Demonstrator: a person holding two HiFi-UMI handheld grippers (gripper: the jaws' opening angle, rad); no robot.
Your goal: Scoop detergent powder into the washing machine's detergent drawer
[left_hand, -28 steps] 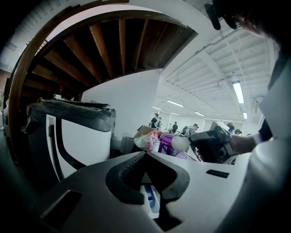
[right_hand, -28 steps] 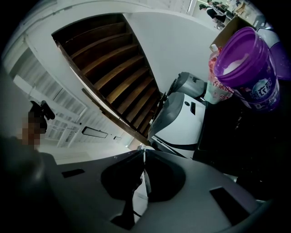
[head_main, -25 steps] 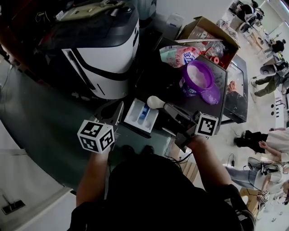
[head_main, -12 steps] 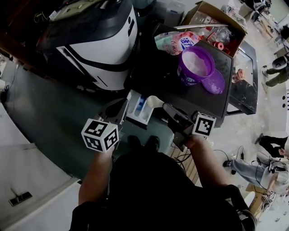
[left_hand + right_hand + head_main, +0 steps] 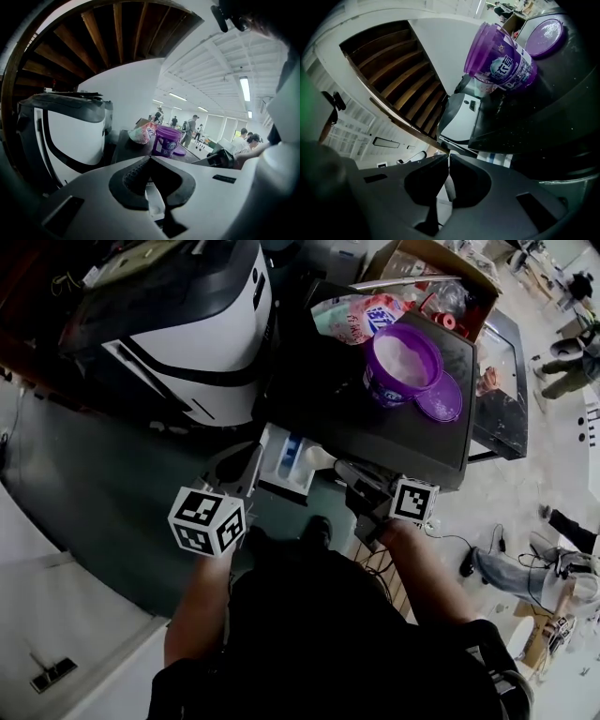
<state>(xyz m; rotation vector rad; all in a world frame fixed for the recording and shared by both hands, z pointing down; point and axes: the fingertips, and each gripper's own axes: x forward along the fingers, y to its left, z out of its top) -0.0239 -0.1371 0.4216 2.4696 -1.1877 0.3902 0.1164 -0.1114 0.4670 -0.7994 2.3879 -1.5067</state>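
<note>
The white detergent drawer (image 5: 284, 463) with a blue compartment is pulled out of the white-and-black washing machine (image 5: 202, 334). My right gripper (image 5: 349, 472) is shut on the handle of a white scoop (image 5: 321, 457), whose bowl hangs at the drawer's right edge. In the right gripper view the pale handle (image 5: 443, 201) shows between the closed jaws (image 5: 448, 161). My left gripper (image 5: 246, 465) sits at the drawer's left side, jaws together (image 5: 150, 158); I see nothing held in them. The open purple powder tub (image 5: 403, 362) stands on the dark table beyond.
The tub's purple lid (image 5: 438, 397) lies beside it on the dark table (image 5: 328, 409). A detergent bag (image 5: 356, 315) and an open cardboard box (image 5: 436, 273) are behind. People stand at the far right. Green floor lies below the drawer.
The head camera has tilted, so the whole scene sits higher in the view. Both grippers stay at the drawer, with the scoop now a little closer over its right edge.
</note>
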